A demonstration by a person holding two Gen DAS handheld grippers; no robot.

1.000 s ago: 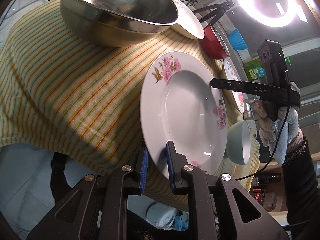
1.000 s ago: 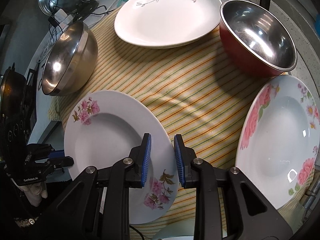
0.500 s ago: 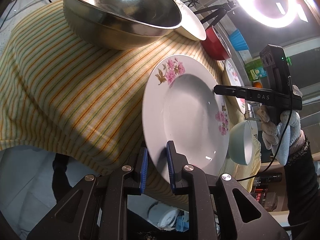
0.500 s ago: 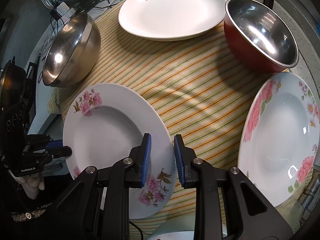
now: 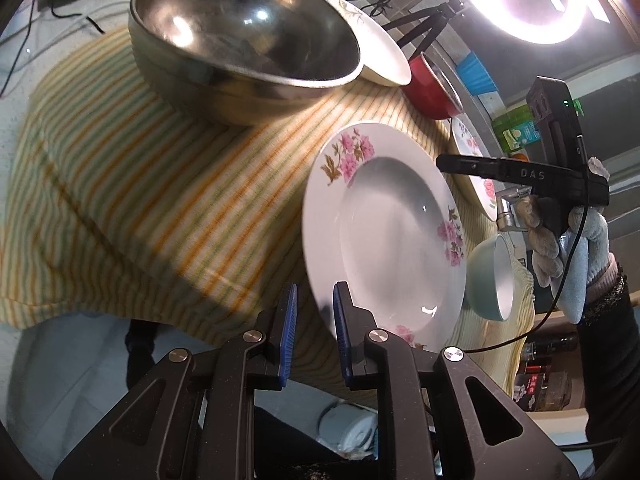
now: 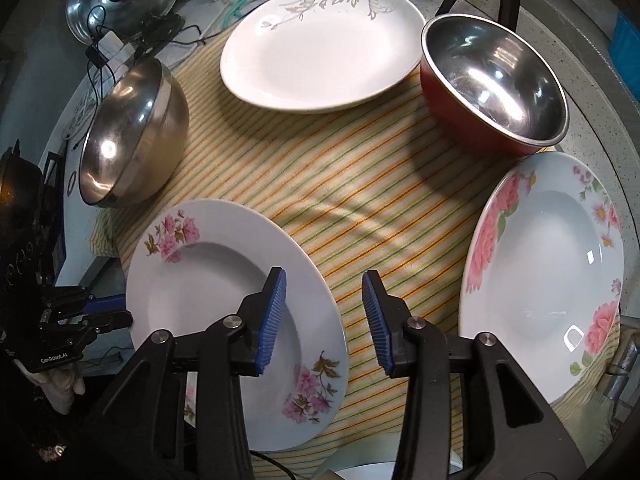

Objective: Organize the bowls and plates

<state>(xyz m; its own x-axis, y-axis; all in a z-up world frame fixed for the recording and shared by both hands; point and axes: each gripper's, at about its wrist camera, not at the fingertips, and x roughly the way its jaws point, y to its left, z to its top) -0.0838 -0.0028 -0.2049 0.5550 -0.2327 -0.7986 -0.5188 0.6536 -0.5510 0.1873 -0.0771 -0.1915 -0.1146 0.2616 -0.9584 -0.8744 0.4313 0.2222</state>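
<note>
left gripper point(image 5: 314, 316): fingers near together beside the edge of the pink-flower plate point(image 5: 384, 236); can't tell if the rim is pinched or just next to the right finger.
right gripper point(image 6: 324, 320): fingers apart, empty, hovering over the same plate's rim point(image 6: 236, 320).
plate: on the striped cloth point(image 6: 360, 208), near corner, rim at the cloth edge.
other dishes: steel bowl point(image 6: 132, 140) far left, leaf plate point(image 6: 320, 44) at back, red bowl point(image 6: 492, 84) back right, rose plate point(image 6: 544, 272) right, mint bowl point(image 5: 492, 276) just past the flower plate.
step, my read: take the flower plate for stacking.
how to do it well: straddle the rim, bite deep, close firmly, lift level, keep clear of the mint bowl.
risk: glazed rim, shallow pinch may slip.
</note>
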